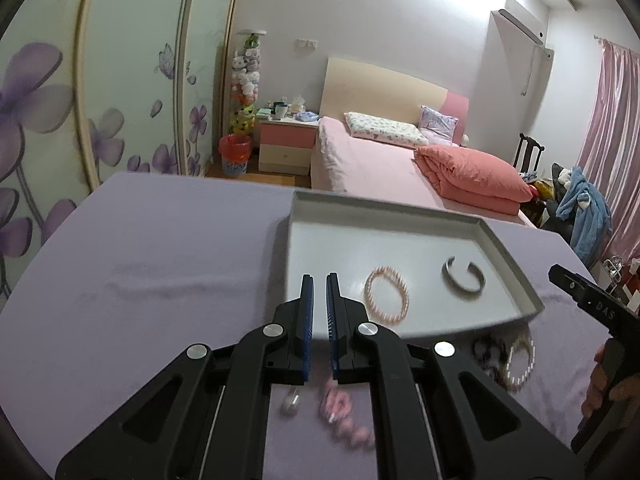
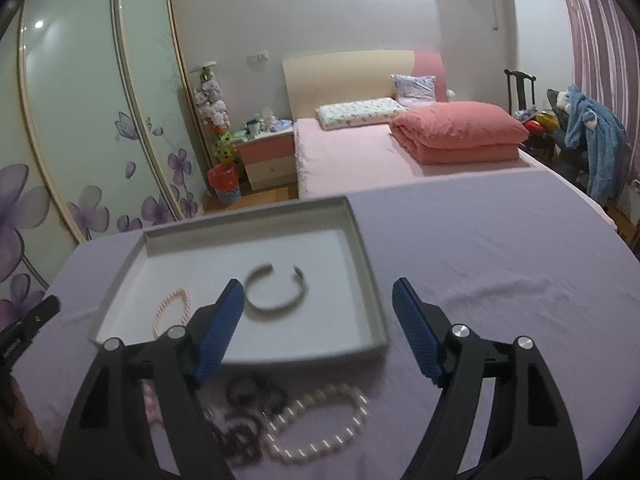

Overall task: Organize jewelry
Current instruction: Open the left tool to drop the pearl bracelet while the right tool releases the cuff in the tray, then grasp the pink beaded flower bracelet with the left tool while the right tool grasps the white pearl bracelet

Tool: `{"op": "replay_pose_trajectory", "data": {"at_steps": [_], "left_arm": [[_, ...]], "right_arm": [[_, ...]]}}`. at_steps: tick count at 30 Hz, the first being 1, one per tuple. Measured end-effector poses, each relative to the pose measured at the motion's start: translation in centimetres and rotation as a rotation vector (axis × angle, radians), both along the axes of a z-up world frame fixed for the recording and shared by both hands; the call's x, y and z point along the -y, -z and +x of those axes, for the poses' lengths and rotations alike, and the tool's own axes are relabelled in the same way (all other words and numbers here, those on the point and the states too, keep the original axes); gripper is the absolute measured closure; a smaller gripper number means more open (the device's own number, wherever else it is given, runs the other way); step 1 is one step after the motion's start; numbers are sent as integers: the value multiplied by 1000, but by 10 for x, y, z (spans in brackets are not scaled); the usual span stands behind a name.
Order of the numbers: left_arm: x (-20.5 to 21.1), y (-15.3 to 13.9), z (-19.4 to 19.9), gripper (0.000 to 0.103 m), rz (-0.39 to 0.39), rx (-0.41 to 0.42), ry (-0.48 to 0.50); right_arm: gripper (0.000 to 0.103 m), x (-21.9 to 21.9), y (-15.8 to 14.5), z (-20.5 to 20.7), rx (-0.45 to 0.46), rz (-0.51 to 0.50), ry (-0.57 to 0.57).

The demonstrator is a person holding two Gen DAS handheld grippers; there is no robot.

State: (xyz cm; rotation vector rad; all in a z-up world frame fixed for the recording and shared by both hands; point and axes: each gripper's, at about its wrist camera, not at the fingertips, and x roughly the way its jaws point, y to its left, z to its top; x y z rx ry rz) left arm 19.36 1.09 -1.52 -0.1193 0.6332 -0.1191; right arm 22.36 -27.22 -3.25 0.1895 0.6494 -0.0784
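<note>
Bedroom, lilac-covered desk (image 1: 160, 240). Landmark: tray (image 2: 360, 240). Left hand-held gripper (image 1: 319, 280) at its near-left edge, pinched shut, empty. In tray, sorted: pink bracelet (image 1: 387, 294), silver cuff (image 2: 276, 292). Right hand-held gripper (image 2: 318, 290) gaping, empty, presumably for the white bead bracelet (image 2: 320, 424) nearside of the tray.

White tray (image 2: 372, 300) sat on the lilac worktop, holding a pink bead bracelet (image 1: 387, 294) and an open metal cuff (image 2: 276, 292), both flat. Before it lay a pearl bracelet (image 2: 320, 420), dark beads (image 2: 240, 436), pink beads (image 1: 340, 412), blurred.
</note>
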Motion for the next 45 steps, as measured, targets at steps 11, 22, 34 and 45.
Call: {"op": "replay_pose_trajectory", "data": {"at_steps": [11, 22, 34, 45], "left_arm": [[-20, 24, -32, 74, 17, -68, -38], [-17, 40, -38, 69, 43, -98, -26], [11, 44, -33, 69, 64, -115, 48], [40, 63, -20, 69, 141, -215, 87]], "right_arm": [[61, 5, 53, -15, -211, -7, -8], [82, -13, 69, -13, -254, -123, -30], [93, -8, 67, -17, -253, -119, -41], [93, -6, 67, -16, -252, -102, -46]]}}
